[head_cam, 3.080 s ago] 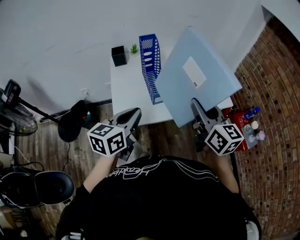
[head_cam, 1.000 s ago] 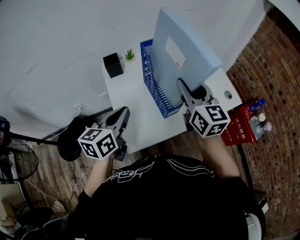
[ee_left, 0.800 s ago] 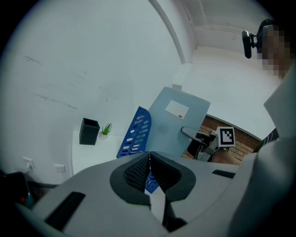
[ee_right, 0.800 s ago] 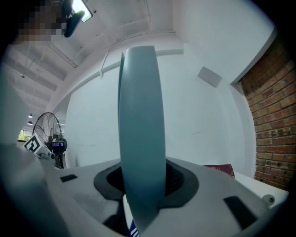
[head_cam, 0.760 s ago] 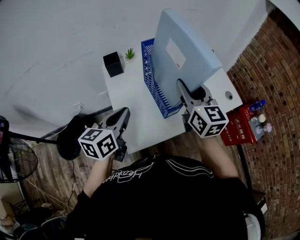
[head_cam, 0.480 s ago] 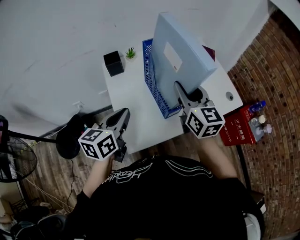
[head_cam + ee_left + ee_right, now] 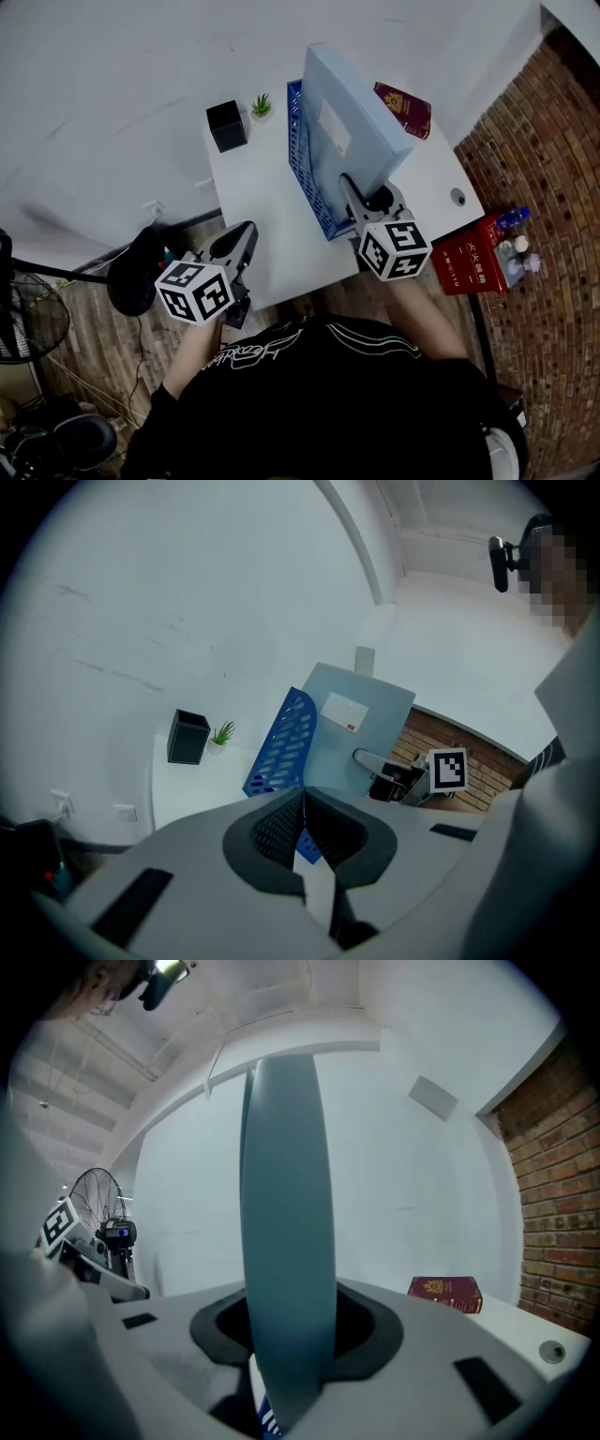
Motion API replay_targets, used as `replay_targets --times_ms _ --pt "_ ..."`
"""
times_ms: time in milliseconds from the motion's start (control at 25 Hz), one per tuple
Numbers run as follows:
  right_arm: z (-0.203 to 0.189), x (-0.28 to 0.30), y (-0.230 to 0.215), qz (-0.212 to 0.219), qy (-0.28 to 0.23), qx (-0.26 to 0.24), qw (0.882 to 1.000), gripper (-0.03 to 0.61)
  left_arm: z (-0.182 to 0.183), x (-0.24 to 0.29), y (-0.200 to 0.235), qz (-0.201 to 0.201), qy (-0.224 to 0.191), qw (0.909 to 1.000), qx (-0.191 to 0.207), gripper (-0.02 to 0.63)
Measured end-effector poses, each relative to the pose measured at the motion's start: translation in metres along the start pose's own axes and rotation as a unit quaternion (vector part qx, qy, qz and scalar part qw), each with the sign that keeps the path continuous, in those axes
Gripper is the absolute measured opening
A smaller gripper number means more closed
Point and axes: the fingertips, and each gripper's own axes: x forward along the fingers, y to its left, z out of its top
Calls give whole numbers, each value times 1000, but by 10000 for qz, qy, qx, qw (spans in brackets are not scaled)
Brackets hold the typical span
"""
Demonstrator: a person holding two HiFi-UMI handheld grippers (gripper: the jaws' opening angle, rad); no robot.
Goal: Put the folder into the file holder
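Two grippers show in the head view, but the right gripper (image 7: 351, 187) is the nearer one. It's clamped on the near lower corner of the pale blue flat folder (image 7: 354, 117), which stands on edge right over the blue perforated plastic file holder (image 7: 301, 155), long axes lined up. Left gripper view: the left gripper (image 7: 302, 810) has its jaws pressed together on nothing, well off to the side. Right gripper view: the folder sits upright, edge-on between the pads, so I'd guess straight down.

left tongs (image 7: 245, 234): jaws together, empty | right tongs (image 7: 347, 186): clamped on folder (image 7: 364, 127)
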Motion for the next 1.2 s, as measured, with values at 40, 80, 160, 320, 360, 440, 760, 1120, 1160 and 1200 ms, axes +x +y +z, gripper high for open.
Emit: replay_targets --times_ms 40,80,160,320,360,440,760,1120,1160,1200 --pt "-3 1 1 -2 24 -15 10000 153 0 0 1 3 2 10000 -9 32" --pt "-6 3 1 -6 52 -33 10000 155 0 0 1 2 -2 10000 -19 32" --pt "-10 5 2 -15 98 -86 9999 153 1 0 2 -6 -10 10000 -27 32" --pt "-18 6 1 -35 138 -153 9998 155 0 0 3 -6 14 10000 -24 32" --pt "-19 6 1 -38 150 -162 9997 155 0 0 3 -6 13 10000 -25 32" --pt "-23 6 0 -46 173 -201 9996 155 0 -1 4 0 12 10000 -28 32" --pt "-41 8 4 -19 298 -291 9991 156 1 -2 6 -13 15 10000 5 32" --pt "-60 7 3 -36 642 -401 9971 164 2 -3 6 -64 -28 10000 -61 32" --pt "-63 7 2 -52 674 -394 9969 164 1 -3 6 -70 -24 9999 -68 32" --pt "-65 7 1 -65 701 -388 9968 164 -1 -2 5 -73 -17 9999 -72 32"
